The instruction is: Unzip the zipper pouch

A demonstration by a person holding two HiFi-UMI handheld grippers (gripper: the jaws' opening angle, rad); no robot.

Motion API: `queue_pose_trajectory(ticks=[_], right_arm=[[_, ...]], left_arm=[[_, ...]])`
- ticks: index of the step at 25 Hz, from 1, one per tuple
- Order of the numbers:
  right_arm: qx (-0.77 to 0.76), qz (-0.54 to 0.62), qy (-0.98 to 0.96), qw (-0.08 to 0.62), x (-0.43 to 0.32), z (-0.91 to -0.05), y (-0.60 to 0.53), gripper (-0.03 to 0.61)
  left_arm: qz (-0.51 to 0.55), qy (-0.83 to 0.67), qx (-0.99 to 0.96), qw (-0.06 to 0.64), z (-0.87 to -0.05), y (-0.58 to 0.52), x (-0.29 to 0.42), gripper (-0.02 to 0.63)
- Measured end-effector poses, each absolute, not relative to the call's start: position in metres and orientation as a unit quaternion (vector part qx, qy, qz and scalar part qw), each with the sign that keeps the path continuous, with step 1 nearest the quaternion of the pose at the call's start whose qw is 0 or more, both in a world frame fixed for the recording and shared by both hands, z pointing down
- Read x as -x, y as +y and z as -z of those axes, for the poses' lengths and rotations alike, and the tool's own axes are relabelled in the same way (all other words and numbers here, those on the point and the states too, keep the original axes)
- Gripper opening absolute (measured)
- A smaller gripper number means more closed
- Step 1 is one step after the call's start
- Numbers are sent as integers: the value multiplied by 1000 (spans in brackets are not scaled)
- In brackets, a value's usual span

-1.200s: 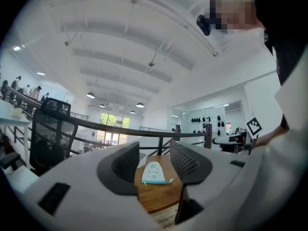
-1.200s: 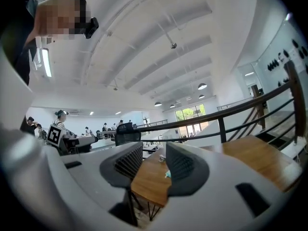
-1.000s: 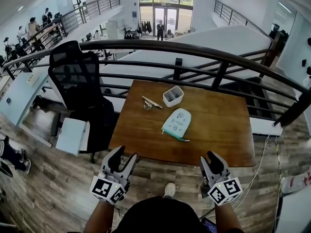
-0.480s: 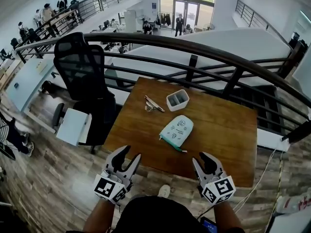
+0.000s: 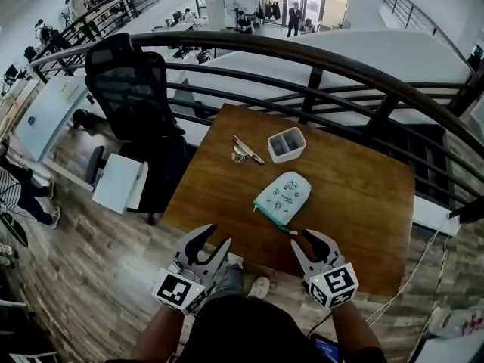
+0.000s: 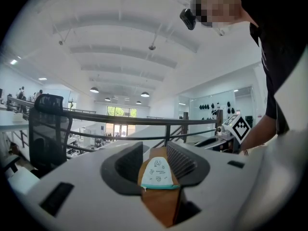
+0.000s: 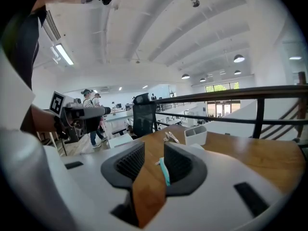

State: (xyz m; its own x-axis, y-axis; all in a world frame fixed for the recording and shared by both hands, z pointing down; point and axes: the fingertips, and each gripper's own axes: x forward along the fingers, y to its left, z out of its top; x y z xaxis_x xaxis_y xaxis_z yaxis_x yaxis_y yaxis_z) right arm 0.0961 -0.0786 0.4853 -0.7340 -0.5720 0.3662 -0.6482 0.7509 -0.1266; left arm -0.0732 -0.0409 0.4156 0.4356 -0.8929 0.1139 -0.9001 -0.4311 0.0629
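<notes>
Our left gripper and right gripper, jaws apart, empty and just closing, hover near the zipper pouch.

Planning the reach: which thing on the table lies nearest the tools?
The white zipper pouch with the teal edge, near the front edge of the table; the white divided box and small metal object sit farther back.

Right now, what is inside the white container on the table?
The white container has two compartments, and nothing shows in either. Its near wall covers part of each bottom, so something small and flat there would be hidden.
</notes>
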Motion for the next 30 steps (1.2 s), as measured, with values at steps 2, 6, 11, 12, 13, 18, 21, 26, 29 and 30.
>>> queue_pose_trajectory(ticks=[2,6,11,12,13,18,21,26,29,30], right_arm=[[-323,-124,-923,167,-89,-494,-84,123],[-312,-123,-920,201,-75,-515,-95,121],[-296,-118,-912,257,-56,-550,-112,121],[-292,-115,-910,272,-51,-559,-116,121],[-287,-111,-907,287,-46,-567,-120,121],[-262,-114,-896,341,-29,-600,-131,121],[-255,-124,-887,364,-26,-616,-137,126],[-243,-133,-870,409,-20,-640,-146,140],[-236,-144,-861,426,-18,-651,-149,156],[-233,-146,-859,432,-17,-655,-149,158]], left_arm=[[-41,-532,-843,68,-422,-47,77,160],[-41,-529,-845,69,-431,-59,83,158],[-44,-516,-853,70,-435,-81,91,155],[-41,-512,-855,68,-436,-85,93,155],[-42,-509,-857,69,-438,-90,96,155],[-59,-506,-857,82,-447,-106,111,155],[-62,-506,-856,87,-450,-114,118,155],[-70,-505,-854,100,-460,-127,133,155],[-78,-502,-854,111,-468,-132,138,155],[-82,-500,-854,115,-473,-133,140,155]])
